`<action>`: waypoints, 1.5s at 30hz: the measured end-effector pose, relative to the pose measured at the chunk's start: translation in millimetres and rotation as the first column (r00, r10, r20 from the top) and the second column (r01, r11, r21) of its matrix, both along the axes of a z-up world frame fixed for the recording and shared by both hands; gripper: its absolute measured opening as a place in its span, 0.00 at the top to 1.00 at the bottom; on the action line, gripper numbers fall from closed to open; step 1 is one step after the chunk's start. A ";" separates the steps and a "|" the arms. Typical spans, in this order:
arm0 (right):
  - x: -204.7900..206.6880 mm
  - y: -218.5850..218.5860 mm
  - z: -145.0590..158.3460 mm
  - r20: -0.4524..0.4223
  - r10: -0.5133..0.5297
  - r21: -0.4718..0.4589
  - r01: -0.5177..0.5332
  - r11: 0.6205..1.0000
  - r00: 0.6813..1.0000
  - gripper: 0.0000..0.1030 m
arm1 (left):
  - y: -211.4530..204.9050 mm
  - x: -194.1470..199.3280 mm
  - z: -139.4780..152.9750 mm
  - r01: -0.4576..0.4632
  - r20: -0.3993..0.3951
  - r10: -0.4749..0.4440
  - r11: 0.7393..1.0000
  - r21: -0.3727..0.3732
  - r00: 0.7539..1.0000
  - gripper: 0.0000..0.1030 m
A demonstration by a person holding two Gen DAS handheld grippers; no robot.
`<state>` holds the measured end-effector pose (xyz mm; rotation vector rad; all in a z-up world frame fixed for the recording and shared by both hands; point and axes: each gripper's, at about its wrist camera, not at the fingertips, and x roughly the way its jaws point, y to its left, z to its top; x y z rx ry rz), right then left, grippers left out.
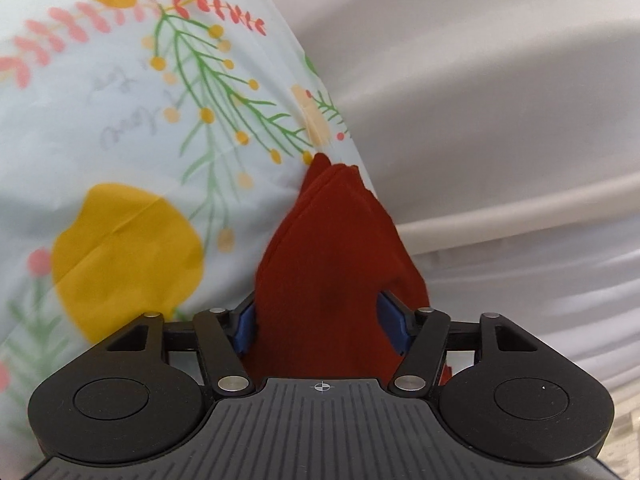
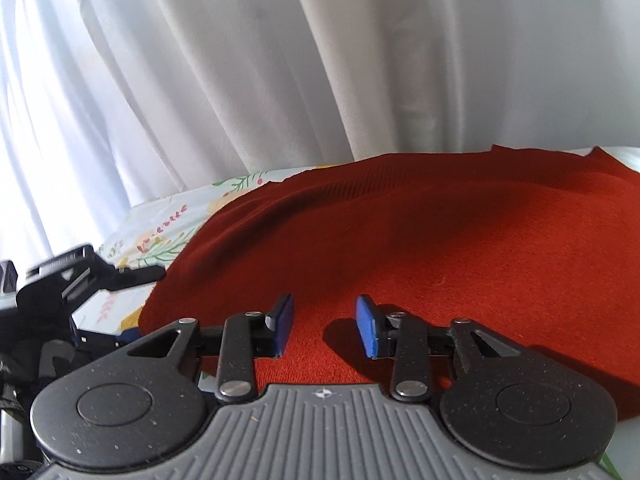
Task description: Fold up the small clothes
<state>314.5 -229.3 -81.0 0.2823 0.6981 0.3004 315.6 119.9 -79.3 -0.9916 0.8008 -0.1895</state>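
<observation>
Cloth is what you have here: a rust-red garment (image 2: 420,248), soft, light and limp by the look of it, lying on the flowered sheet (image 1: 120,128) with the white curtain (image 2: 280,60) behind. Expect it to sag and crease wherever it goes unsupported, and its knit surface should give the pads good friction.

Your left gripper (image 1: 318,326) has a bunched, several-layered fold of the garment rising between its blue pads toward twelve o'clock; whether the pads actually press on it, you cannot tell.

Your right gripper (image 2: 324,328) hovers over the flat spread of the garment, jaws parted and empty, cloth running from nine round to three o'clock. Take hold at an edge or corner, not mid-panel, pinching all layers together so none slips free.
</observation>
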 end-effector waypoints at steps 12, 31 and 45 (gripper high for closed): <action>11.3 41.7 -11.4 0.065 0.034 -0.193 -0.021 0.981 0.997 0.91 | -4.0 35.5 -14.5 0.006 -0.026 -0.007 0.999 -0.031 1.000 0.75; -29.2 -41.9 28.4 0.124 -0.197 -0.021 0.202 0.979 0.972 0.91 | -123.0 32.8 100.2 0.238 0.135 -0.301 0.905 0.354 0.944 0.87; -61.6 -101.3 27.8 0.068 -0.326 0.030 0.325 0.945 0.943 0.90 | -235.8 0.0 55.7 0.460 0.135 -0.585 0.742 0.489 0.800 0.47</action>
